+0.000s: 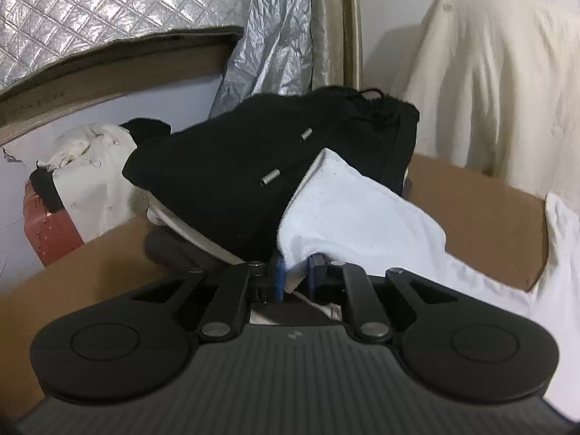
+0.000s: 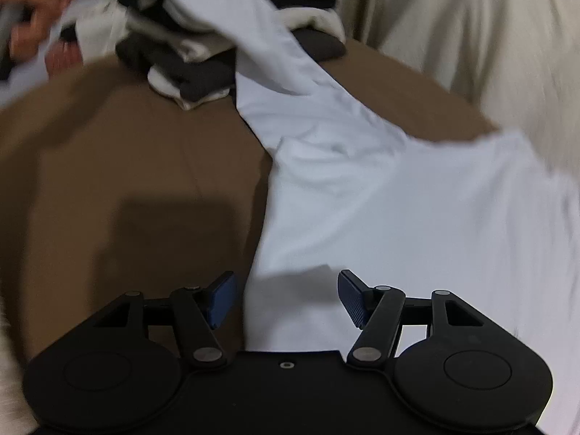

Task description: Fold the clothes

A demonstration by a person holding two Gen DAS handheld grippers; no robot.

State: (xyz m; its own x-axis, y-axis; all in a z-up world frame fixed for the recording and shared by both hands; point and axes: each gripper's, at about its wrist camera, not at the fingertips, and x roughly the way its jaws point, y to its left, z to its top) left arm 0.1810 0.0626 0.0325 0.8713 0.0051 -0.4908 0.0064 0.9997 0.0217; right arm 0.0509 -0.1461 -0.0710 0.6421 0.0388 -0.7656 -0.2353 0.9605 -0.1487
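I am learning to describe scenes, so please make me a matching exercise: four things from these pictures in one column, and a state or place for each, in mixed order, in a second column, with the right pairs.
Things:
1. left gripper
2. right gripper
3. black garment
4. table

States or places:
A. open, above the white garment's near edge
B. brown, under the clothes
C. shut on white cloth
D. on top of the pile, with two metal cord tips

Pairs: 1-C, 2-A, 3-D, 4-B
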